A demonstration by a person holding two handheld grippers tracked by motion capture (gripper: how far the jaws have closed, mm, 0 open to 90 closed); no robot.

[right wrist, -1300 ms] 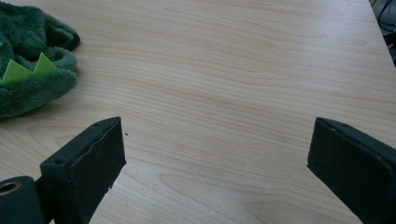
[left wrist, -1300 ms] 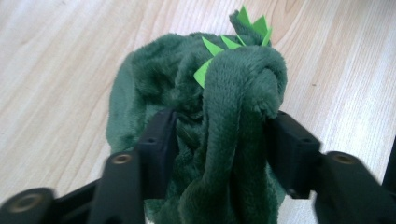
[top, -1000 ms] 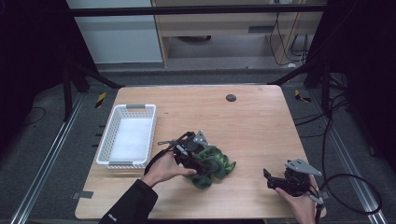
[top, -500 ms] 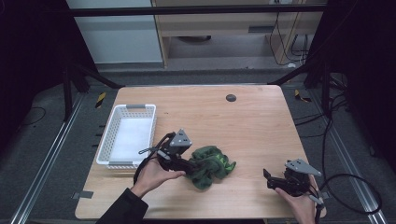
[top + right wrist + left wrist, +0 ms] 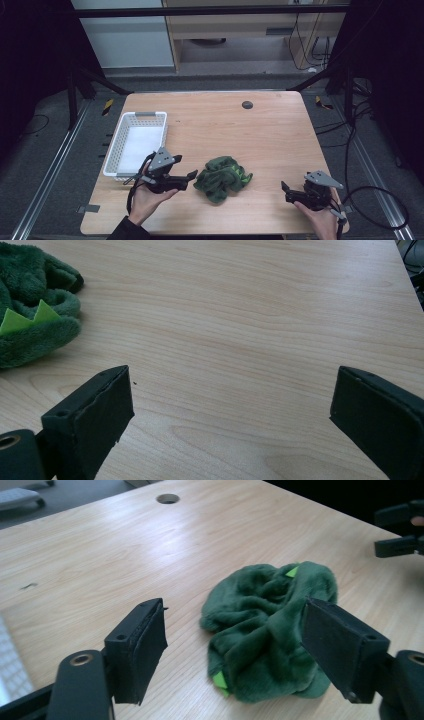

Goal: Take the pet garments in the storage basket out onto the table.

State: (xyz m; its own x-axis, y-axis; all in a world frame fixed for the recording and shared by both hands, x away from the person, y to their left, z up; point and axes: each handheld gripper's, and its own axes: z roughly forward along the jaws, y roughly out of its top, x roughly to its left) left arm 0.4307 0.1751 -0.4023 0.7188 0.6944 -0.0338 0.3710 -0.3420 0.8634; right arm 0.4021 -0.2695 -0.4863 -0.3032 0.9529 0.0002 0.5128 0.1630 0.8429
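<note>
A crumpled dark green plush cloth with small bright green felt tabs (image 5: pixel 223 178) lies in a heap on the pale wooden table (image 5: pixel 260 130), near its front edge and a little left of the middle. The left gripper (image 5: pixel 192 176), held in the person's left hand (image 5: pixel 147 197), sits just beside the cloth's left side; its jaws are spread wide and hold nothing. In the left gripper view the cloth (image 5: pixel 270 630) lies between and just beyond the two black jaws, apart from both pads. The right gripper (image 5: pixel 286 192) rests low near the table's front right corner, well apart from the cloth, its jaws also spread with only bare wood between them in the right gripper view, where the cloth's edge (image 5: pixel 30 315) shows at upper left. A white plastic slatted basket (image 5: pixel 114 160) stands at the table's left edge, just behind the left gripper. A small dark round hole (image 5: pixel 247 104) sits in the tabletop towards the far side
</note>
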